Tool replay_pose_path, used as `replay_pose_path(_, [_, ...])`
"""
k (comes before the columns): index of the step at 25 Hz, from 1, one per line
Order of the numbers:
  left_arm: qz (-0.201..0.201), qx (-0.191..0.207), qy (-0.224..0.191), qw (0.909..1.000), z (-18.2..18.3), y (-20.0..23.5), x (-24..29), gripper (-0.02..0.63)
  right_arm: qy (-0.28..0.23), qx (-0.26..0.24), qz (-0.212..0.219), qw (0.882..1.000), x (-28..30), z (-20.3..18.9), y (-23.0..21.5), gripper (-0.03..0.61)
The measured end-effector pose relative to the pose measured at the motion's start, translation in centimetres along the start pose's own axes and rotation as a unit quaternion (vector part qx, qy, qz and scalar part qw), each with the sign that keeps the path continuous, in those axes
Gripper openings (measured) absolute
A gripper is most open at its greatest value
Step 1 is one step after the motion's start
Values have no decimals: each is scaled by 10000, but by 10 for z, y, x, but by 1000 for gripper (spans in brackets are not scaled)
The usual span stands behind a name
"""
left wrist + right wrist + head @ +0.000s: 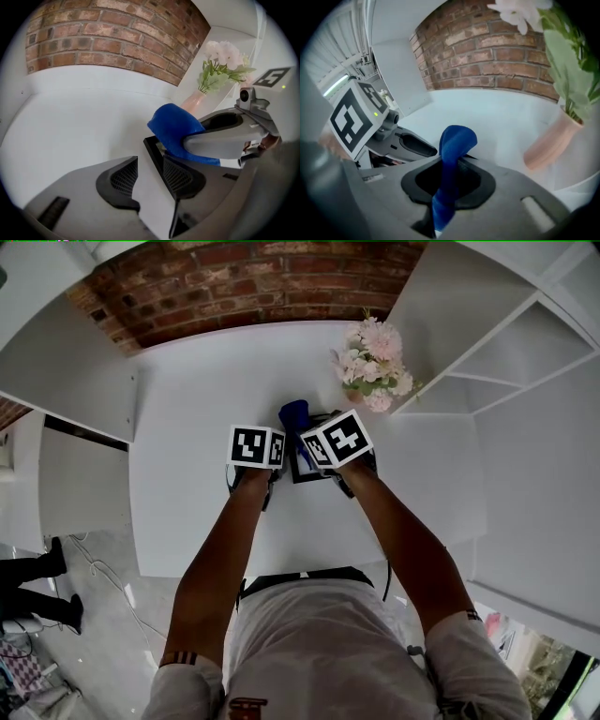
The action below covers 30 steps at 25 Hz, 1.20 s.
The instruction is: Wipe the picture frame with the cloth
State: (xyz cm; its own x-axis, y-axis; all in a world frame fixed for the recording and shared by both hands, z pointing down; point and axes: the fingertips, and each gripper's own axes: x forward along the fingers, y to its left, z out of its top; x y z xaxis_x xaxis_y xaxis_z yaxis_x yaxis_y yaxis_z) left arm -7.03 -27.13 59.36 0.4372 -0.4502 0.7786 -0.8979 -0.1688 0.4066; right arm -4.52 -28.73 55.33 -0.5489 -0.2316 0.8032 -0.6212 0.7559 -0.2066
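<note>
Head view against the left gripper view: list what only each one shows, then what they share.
Head view only: the person's forearms, the white shelving and the floor.

Left gripper view only: the jaws of the left gripper, standing apart, with the black edge of the picture frame running beside the pad on that view's right, not pinched.

Both: the blue cloth in the right gripper, the pink flowers, the brick wall and the white table.
</note>
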Motion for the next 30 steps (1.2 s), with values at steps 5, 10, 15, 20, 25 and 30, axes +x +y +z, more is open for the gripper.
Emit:
replay_pose_path(5, [10,6,89,10000,-5,1,5,166,240,-21,-16,9997,15,-6,-2,57])
replay_pose_path(10, [-23,3,89,10000,-4,0,6,172,448,-87,-132,9989,22,-12,-9,57])
replay_pose_path(15, [-68,10,45,10000,-5,3,6,179,452,-71,-419,9981,12,-14,-27,57])
replay_pose_path(20, [-63,21,-25,10000,-5,3,6,179,479,79,-694,9964,-4,-27,-52,57])
replay_pose_path(25, [-83,9,-45,10000,-5,2,6,179,453,307,-862,9948,-19,-38,-69,57])
replay_pose_path(30, [-92,15,-80,9999,-5,2,5,179,240,346,-752,9963,-32,-30,-52,57])
